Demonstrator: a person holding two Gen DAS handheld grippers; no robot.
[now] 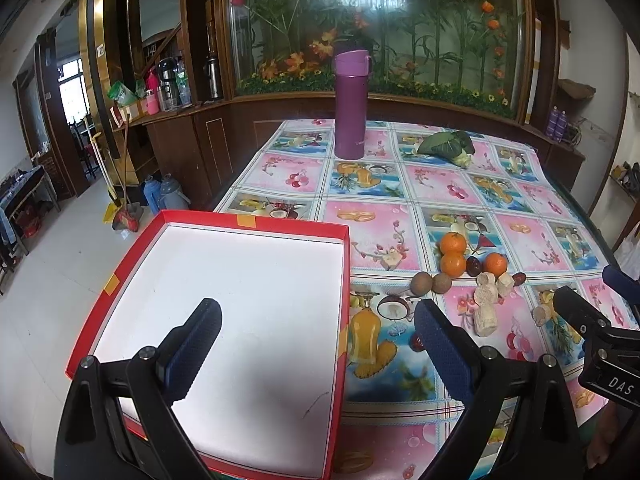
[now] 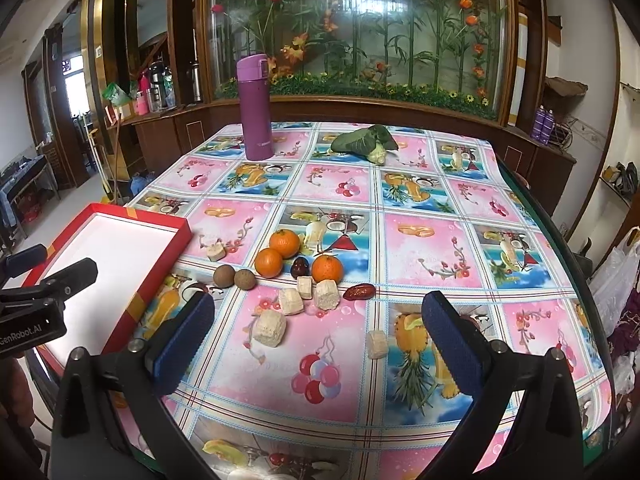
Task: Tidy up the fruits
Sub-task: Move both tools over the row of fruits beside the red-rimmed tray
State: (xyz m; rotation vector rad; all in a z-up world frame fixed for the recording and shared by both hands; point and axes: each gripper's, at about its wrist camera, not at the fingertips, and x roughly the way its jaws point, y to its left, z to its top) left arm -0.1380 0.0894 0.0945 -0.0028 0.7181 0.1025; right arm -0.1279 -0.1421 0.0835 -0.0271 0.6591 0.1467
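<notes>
LEFT WRIST: left gripper (image 1: 318,346) jaws spread, empty, above red tray (image 1: 347,264) edge; oranges (image 1: 453,243) ahead-right on tabletop (image 1: 532,240) | RIGHT WRIST: right gripper (image 2: 318,342) jaws spread, empty; oranges (image 2: 284,243) ahead between jaws; firm, round, roll-prone, grip across widest girth; crumbly cubes (image 2: 271,328) need light pressure.

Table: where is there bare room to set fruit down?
The red box is empty inside. Cloth is bare between the purple bottle and the oranges. It is crowded from the oranges down to the pale cubes.
</notes>
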